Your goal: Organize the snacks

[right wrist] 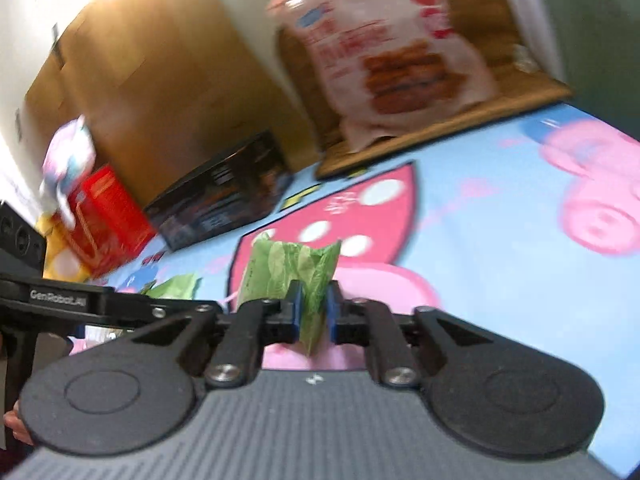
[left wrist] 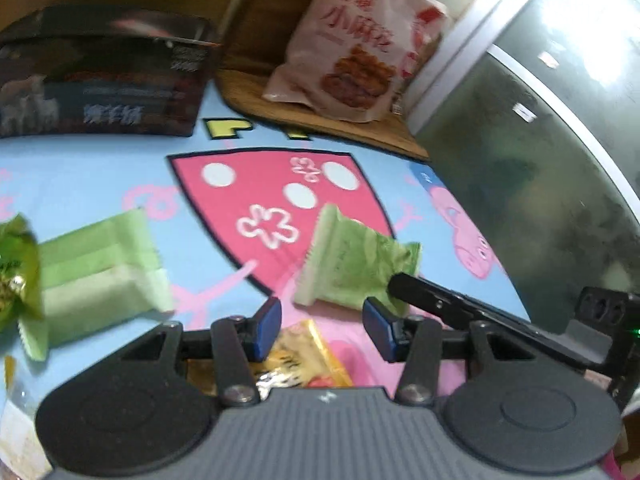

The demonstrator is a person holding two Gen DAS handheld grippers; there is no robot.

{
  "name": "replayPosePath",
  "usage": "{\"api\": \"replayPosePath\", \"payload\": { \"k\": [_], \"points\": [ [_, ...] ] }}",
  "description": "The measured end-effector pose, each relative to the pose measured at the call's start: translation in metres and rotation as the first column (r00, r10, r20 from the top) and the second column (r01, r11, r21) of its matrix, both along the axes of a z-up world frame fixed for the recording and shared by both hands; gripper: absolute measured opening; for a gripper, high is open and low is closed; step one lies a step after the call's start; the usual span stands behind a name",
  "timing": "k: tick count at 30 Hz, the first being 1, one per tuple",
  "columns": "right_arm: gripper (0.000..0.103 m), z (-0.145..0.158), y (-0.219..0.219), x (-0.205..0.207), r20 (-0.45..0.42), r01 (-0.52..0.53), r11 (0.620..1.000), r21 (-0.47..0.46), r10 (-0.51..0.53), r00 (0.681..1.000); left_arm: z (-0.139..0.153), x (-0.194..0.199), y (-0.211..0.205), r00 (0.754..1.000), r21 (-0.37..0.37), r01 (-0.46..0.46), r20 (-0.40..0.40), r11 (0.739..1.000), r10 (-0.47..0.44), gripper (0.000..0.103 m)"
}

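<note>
A green snack packet [right wrist: 294, 276] is clamped by the right gripper [right wrist: 312, 312]; the left gripper [left wrist: 322, 326] is held released, empty.

A light-blue cartoon cloth [left wrist: 100, 176], printed with pink pigs and a pink spotted shape, is covering the surface in both views. Behind it a brown cardboard wall [right wrist: 160, 92] is rising toward a white wall [right wrist: 24, 20] that is catching bright light (glare is washing out the upper left corner). A woven brown mat [left wrist: 384, 136] is lying at the cloth's far edge, and a grey-green cabinet front [left wrist: 532, 168] is reflecting a window-like glare.
</note>
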State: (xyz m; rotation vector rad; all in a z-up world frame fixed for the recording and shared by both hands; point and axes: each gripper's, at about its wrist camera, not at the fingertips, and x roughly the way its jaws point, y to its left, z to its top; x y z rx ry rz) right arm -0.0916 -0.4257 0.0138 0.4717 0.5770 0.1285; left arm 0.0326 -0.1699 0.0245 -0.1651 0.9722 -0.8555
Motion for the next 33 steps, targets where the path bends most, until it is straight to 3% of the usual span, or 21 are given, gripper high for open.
{"api": "replayPosePath", "payload": {
  "k": [3, 6, 7, 10, 12, 13, 14, 15, 19, 24, 29, 33],
  "points": [
    [0.041, 0.000, -0.014, -0.013, 0.004, 0.057, 0.998, -0.007, -0.057, 0.998, 0.010, 0.004, -0.004, 1.000, 0.000, -0.009, 0.026, 1.000, 0.009, 0.045],
    [0.046, -0.001, -0.016, -0.019, 0.013, 0.013, 1.000, -0.005, -0.013, 1.000, 0.014, 0.012, -0.015, 1.000, 0.000, -0.006, 0.021, 1.000, 0.006, 0.045],
    [0.052, -0.001, -0.012, -0.019, 0.016, -0.007, 1.000, -0.026, 0.007, 1.000, 0.014, 0.015, -0.021, 1.000, 0.007, 0.003, 0.025, 1.000, -0.003, 0.045],
    [0.053, -0.002, 0.005, -0.019, 0.020, -0.077, 0.987, -0.143, 0.081, 0.997, 0.008, 0.022, -0.040, 0.999, 0.055, 0.020, 0.028, 0.998, -0.022, 0.045],
    [0.052, -0.004, 0.012, -0.016, 0.018, -0.101, 0.975, -0.200, 0.107, 0.994, 0.000, 0.024, -0.049, 0.999, 0.062, 0.038, -0.001, 0.997, -0.038, 0.045],
    [0.044, -0.005, 0.015, -0.013, 0.012, -0.119, 0.967, -0.227, 0.125, 0.992, -0.005, 0.024, -0.054, 0.999, 0.062, 0.050, -0.014, 0.997, -0.049, 0.042],
    [0.023, -0.006, 0.018, -0.008, -0.001, -0.139, 0.957, -0.255, 0.144, 0.990, -0.005, 0.022, -0.056, 0.999, 0.064, 0.049, 0.010, 0.997, -0.050, 0.036],
    [0.022, -0.008, 0.020, -0.005, -0.012, -0.151, 0.948, -0.279, 0.153, 0.988, -0.005, 0.020, -0.060, 0.997, 0.070, 0.069, 0.014, 0.995, -0.071, 0.034],
    [0.020, -0.004, 0.026, 0.008, -0.006, -0.158, 0.938, -0.309, 0.164, 0.986, 0.003, 0.019, -0.048, 0.998, 0.049, 0.058, 0.018, 0.997, -0.059, 0.031],
    [0.020, 0.017, 0.047, 0.026, 0.081, -0.198, 0.926, -0.322, 0.235, 0.969, 0.032, 0.027, -0.010, 0.996, 0.005, -0.009, 0.092, 1.000, 0.009, 0.031],
    [0.020, 0.039, 0.083, 0.079, 0.152, -0.259, 0.897, -0.357, 0.329, 0.932, 0.062, 0.064, 0.034, 0.981, -0.035, -0.121, 0.148, 0.992, 0.125, 0.031],
    [0.020, 0.053, 0.107, 0.136, 0.158, -0.310, 0.893, -0.326, 0.375, 0.914, 0.079, 0.106, 0.059, 0.959, -0.035, -0.209, 0.186, 0.977, 0.212, 0.031]
  ]
}}
